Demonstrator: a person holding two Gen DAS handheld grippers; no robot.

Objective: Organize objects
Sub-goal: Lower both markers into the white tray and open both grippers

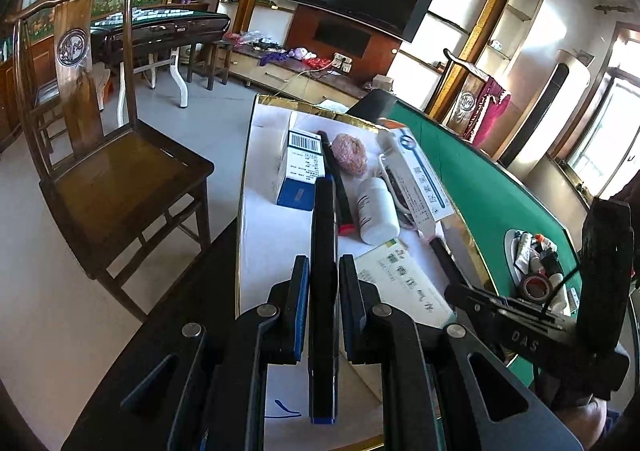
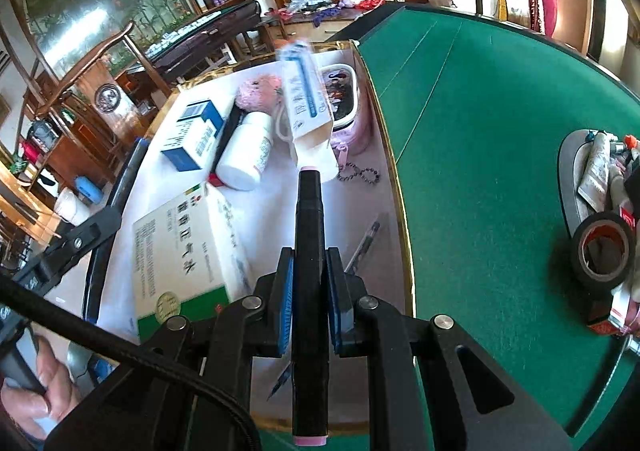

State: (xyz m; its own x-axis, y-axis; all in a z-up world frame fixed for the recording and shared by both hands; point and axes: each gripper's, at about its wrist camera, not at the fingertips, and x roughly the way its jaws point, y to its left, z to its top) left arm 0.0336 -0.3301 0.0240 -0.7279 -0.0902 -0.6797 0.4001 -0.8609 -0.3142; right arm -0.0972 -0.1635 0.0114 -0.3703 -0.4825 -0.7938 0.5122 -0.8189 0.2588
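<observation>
My left gripper (image 1: 324, 263) is shut on a black marker with a blue end (image 1: 323, 211), which hangs over a white, gold-rimmed tray (image 1: 244, 187). My right gripper (image 2: 310, 253) is shut on a black marker with pink ends (image 2: 308, 203) over the same tray (image 2: 402, 219). In the tray lie a blue-and-white box (image 2: 196, 135), a white bottle (image 2: 248, 155), a pink scrubber ball (image 2: 256, 91), an ointment carton (image 2: 306, 95), a green-and-white medicine box (image 2: 188, 255), a red-capped marker (image 1: 338, 187), a pen (image 2: 364, 239) and a bead chain (image 2: 360, 173).
The tray sits at the left edge of a green felt table (image 2: 480, 131). A plate (image 2: 568, 171) at the right holds a black tape roll (image 2: 600, 247) and tubes. A wooden chair (image 1: 100, 171) stands on the floor to the left. A hand (image 2: 36, 391) grips the left handle.
</observation>
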